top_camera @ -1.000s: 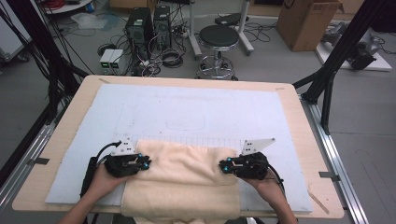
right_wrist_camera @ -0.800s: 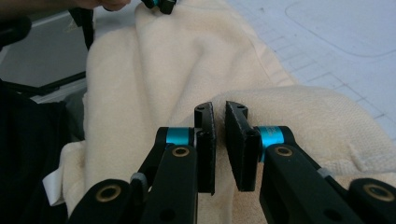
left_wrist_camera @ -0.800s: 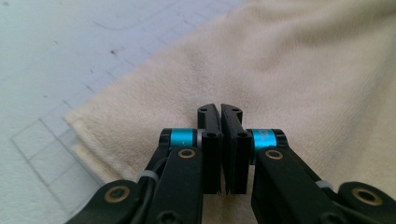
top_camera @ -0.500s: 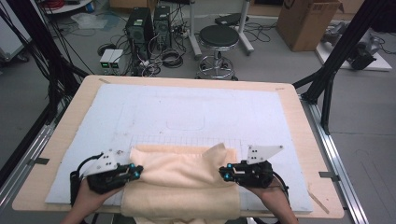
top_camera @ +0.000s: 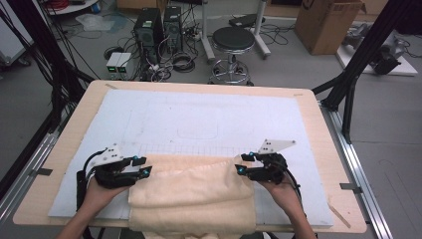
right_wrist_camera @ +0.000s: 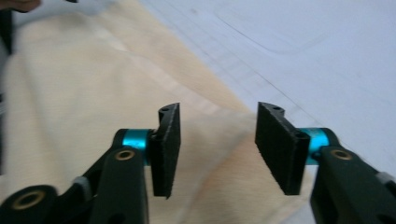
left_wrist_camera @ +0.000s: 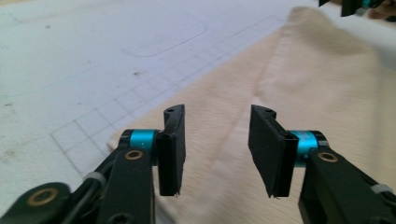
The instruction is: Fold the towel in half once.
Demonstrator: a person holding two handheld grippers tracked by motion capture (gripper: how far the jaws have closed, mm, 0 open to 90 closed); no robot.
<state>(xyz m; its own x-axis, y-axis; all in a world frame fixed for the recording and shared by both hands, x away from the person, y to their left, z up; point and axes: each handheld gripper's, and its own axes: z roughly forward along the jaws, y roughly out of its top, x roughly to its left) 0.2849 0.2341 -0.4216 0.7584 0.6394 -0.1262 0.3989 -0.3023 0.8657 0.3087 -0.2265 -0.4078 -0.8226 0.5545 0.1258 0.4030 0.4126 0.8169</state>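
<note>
A cream towel (top_camera: 191, 194) lies folded at the front middle of the table and hangs over the front edge. My left gripper (top_camera: 142, 167) is at its left edge and my right gripper (top_camera: 242, 164) at its right edge, both pointing inward. In the left gripper view the left gripper (left_wrist_camera: 217, 112) is open, its jaws just opened, with the towel (left_wrist_camera: 327, 93) beneath them and nothing pinched. In the right gripper view the right gripper (right_wrist_camera: 219, 109) is open the same way above the towel (right_wrist_camera: 84, 84).
A white mat (top_camera: 199, 119) with a printed grid and outline covers the wooden table (top_camera: 318, 129). On the floor beyond stand a stool (top_camera: 233, 40), computer towers (top_camera: 149, 25) with cables and a cardboard box (top_camera: 328, 20). Black frame posts (top_camera: 348, 84) flank the table.
Both grippers were shut on the towel's side edges and have opened and let go. The towel's lifted far edge has dropped and now lies flatter on the mat.
</note>
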